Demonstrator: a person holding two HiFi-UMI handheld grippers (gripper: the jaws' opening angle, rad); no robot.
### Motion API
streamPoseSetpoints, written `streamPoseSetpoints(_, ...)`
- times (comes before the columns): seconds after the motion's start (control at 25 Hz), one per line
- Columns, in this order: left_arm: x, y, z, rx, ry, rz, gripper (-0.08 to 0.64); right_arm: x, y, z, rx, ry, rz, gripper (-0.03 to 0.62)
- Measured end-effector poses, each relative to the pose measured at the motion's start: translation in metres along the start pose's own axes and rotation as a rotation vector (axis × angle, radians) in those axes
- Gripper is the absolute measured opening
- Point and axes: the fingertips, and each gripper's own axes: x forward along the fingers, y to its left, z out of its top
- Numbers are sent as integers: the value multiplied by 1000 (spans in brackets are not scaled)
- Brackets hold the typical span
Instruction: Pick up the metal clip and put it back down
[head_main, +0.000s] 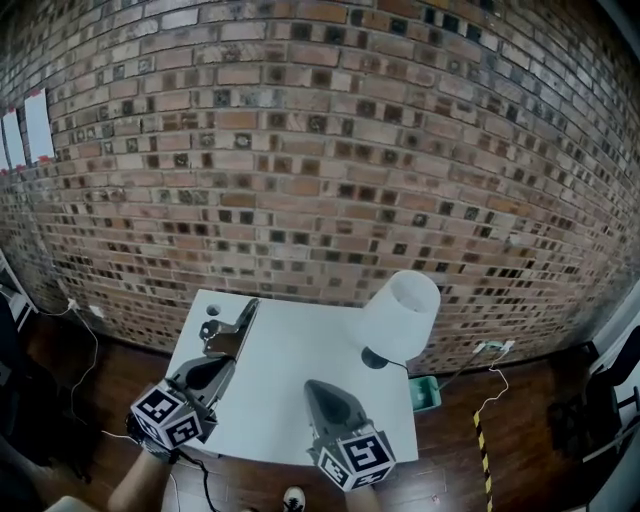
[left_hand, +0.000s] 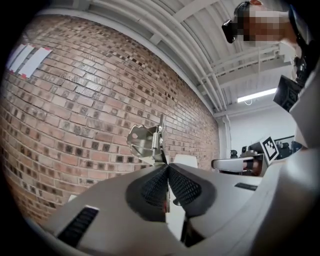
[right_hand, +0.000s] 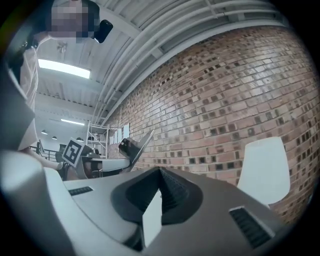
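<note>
The metal clip (head_main: 231, 326) is a flat silver spring clamp with a holed lever. It is held up off the white table (head_main: 285, 385), at the table's left side. My left gripper (head_main: 224, 350) is shut on its lower plate. In the left gripper view the clip (left_hand: 145, 141) stands upright past the pinched fingertips (left_hand: 159, 176), seen against the brick wall. My right gripper (head_main: 322, 392) hovers over the table's front middle, jaws together and holding nothing. From the right gripper view the clip (right_hand: 133, 146) shows to the left, in the other gripper.
A white lamp (head_main: 401, 314) stands at the table's right rear; its shade (right_hand: 263, 169) is close on the right in the right gripper view. A brick wall runs behind the table. A green box (head_main: 425, 392) and cables lie on the wooden floor to the right.
</note>
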Motion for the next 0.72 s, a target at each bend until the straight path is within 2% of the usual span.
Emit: streamPoseSetpoints(0.72, -7, -5, 0, 4, 3, -6, 34, -5, 2, 2, -27, 19, -21, -15)
